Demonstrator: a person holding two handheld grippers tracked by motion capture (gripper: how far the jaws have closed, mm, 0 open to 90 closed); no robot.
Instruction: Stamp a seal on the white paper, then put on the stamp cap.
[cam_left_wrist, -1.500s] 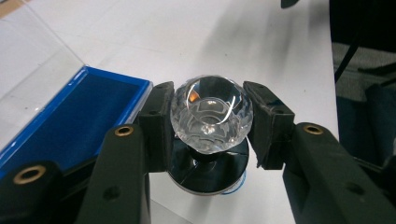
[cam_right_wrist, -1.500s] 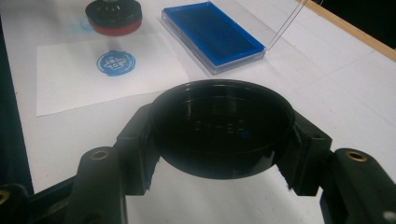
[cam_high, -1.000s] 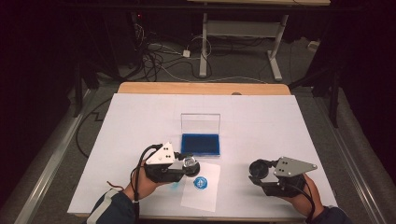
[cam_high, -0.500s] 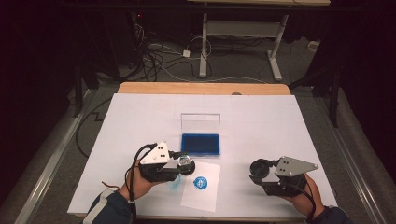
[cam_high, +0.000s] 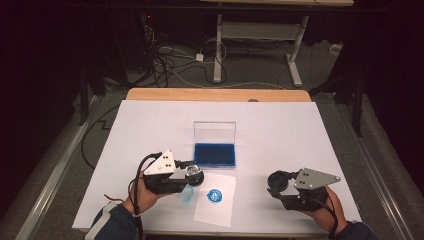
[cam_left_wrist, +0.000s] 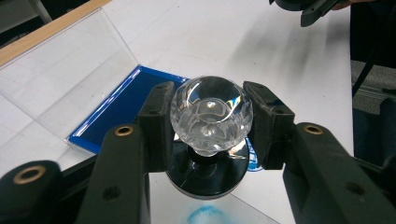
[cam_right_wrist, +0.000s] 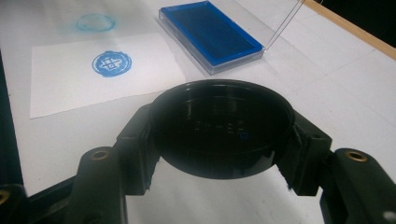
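Note:
My left gripper is shut on a stamp with a clear faceted knob and a round black base, held just above the table left of a white paper. The paper carries a round blue imprint. Behind it lies an open blue ink pad with its clear lid standing up. My right gripper is at the front right, shut on a round black cap, open side toward its camera.
A faint blue ring mark lies on the white table cover under the stamp, beside the paper. The table's wooden far edge runs across the back. Cables and desk legs are on the floor beyond.
My left gripper has shifted a little to the left and away from the paper, still holding the stamp. The right gripper has barely moved.

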